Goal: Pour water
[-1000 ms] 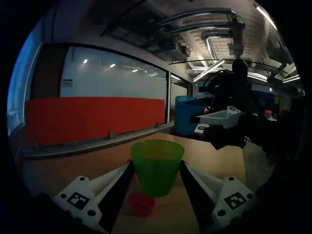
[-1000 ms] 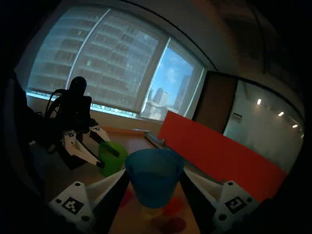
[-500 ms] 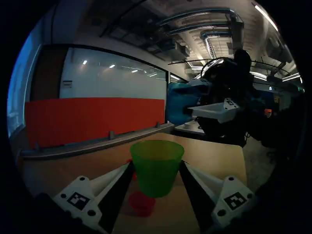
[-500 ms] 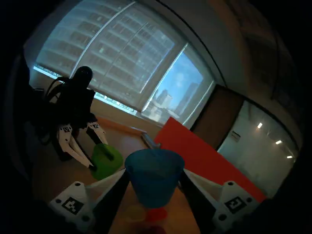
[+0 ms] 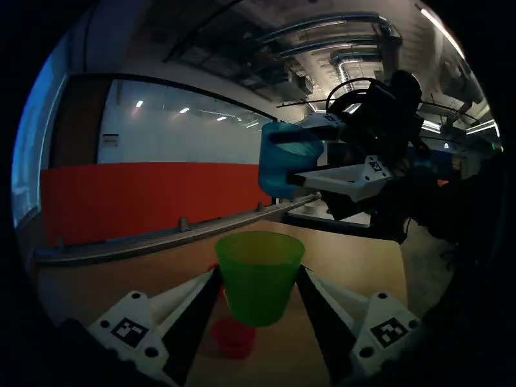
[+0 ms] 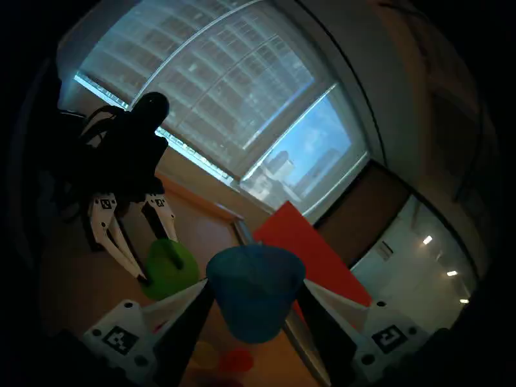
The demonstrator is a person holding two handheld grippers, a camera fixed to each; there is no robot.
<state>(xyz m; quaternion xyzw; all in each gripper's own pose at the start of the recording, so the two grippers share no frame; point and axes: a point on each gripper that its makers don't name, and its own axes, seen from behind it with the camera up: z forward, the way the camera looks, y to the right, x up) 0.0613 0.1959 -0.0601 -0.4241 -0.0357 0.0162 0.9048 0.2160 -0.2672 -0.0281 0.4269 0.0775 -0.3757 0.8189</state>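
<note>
Wall, left gripper view: a red panel (image 5: 155,193) runs along the far left, behind the wooden table (image 5: 361,258).
Small cup: a red one (image 5: 233,335) stands on the table under the left fingers.
Left gripper (image 5: 259,287): closed part-way, both fingers pressed to the sides of the green cup (image 5: 259,284).
Green cup, axis: upright, long axis vertical, mouth up, base clear of the table.
Green cup, place: squarely between the two fingers, near their tips.
Blue cup (image 5: 284,158): up and to the right of the green cup, apart from it, higher than its rim.
Blue cup, axis: leaning off vertical, narrow base at the lower end.
Right gripper (image 5: 285,160): rolled over, one finger above the cup and one below, clamped on it.
Right gripper view, far left: the left gripper (image 6: 161,261) hangs down with the green cup (image 6: 169,267) at its fingertips.
Right gripper view, centre: the blue cup (image 6: 255,297) sits between the right gripper's (image 6: 255,290) fingers, mouth away from the camera.
Background: the window (image 6: 226,84) slants steeply across the view.
Water: cannot tell.
</note>
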